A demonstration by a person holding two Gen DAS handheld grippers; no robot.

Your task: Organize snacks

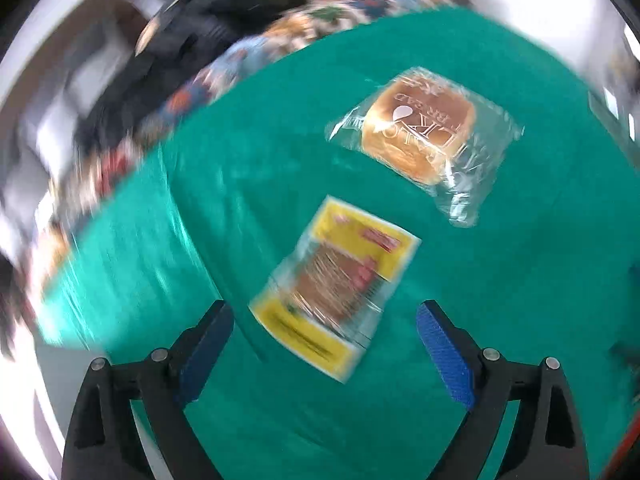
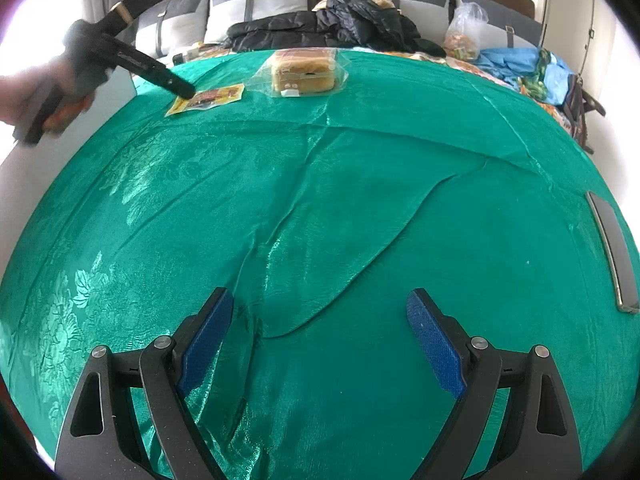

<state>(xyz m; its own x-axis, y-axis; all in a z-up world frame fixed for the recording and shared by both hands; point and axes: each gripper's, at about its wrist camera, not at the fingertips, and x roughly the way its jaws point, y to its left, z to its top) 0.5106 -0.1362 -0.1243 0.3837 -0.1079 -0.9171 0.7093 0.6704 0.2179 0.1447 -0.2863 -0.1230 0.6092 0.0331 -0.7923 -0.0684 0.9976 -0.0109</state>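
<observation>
The left gripper (image 1: pixel 325 322), fingers spread, hovers over a yellow-edged snack packet (image 1: pixel 336 286) on the green-covered bed (image 2: pixel 360 220). A clear-wrapped bread loaf (image 1: pixel 420 136) lies just beyond. The right gripper (image 2: pixel 320 314) is also open, holding nothing.

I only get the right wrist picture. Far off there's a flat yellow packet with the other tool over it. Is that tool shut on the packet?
Observer: No. In the left wrist view the left tool is open, its blue pads either side of the yellow packet, not gripping it.
Operator: And the wrapped bread, what does its top look like?
Observer: From above, the bread bag shows a golden-brown crust with pale lettering, too blurred to read.
Operator: Are the two snacks touching?
Observer: No. Green cloth shows between them.
Operator: Anything in my own tool?
Observer: Nothing; the right tool is open over bare cloth.
</observation>
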